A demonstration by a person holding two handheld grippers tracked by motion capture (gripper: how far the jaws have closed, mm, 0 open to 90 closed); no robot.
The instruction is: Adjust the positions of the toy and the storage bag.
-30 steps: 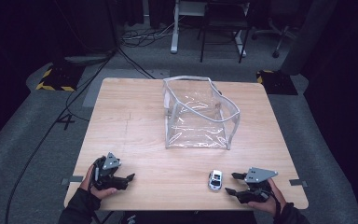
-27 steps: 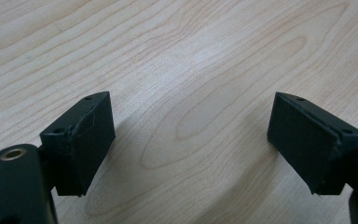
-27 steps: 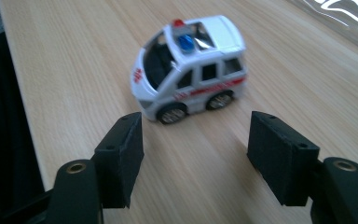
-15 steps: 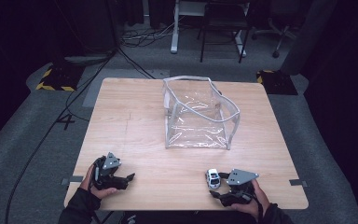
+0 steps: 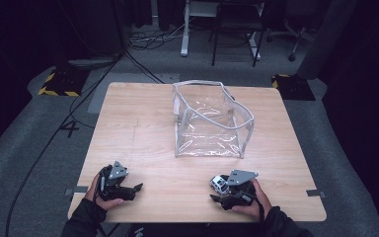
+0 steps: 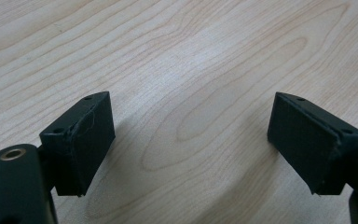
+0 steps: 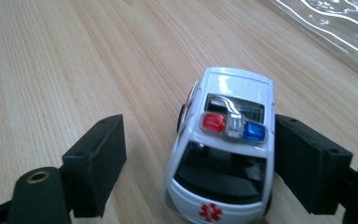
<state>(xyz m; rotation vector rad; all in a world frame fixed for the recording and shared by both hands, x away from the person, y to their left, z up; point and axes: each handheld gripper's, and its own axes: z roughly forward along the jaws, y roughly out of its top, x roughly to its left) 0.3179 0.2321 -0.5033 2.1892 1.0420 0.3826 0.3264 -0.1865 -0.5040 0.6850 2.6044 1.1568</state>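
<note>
A small white toy ambulance (image 7: 223, 149) with a red and a blue roof light stands on the wooden table (image 5: 143, 123) between the jaws of my right gripper (image 7: 198, 163). The jaws are open: the right pad sits against the car's side, the left pad stands well off it. In the high view the toy car (image 5: 219, 183) is near the front edge, just left of the right gripper (image 5: 227, 195). My left gripper (image 5: 131, 190) rests open at the front left; its pads (image 6: 81, 140) have only bare wood between them. A clear plastic pouch (image 5: 209, 121) with a grey rim stands open mid-table.
The pouch's clear plastic (image 7: 335, 28) shows at the top right of the right gripper view. Grey carpet, cables and chair legs (image 5: 232, 34) lie beyond the far edge. Tape tabs (image 5: 316, 193) mark the table's front corners.
My right gripper has slid left along the front edge up to the toy car, so the car now lies between its jaws. The left gripper has stayed in place.
</note>
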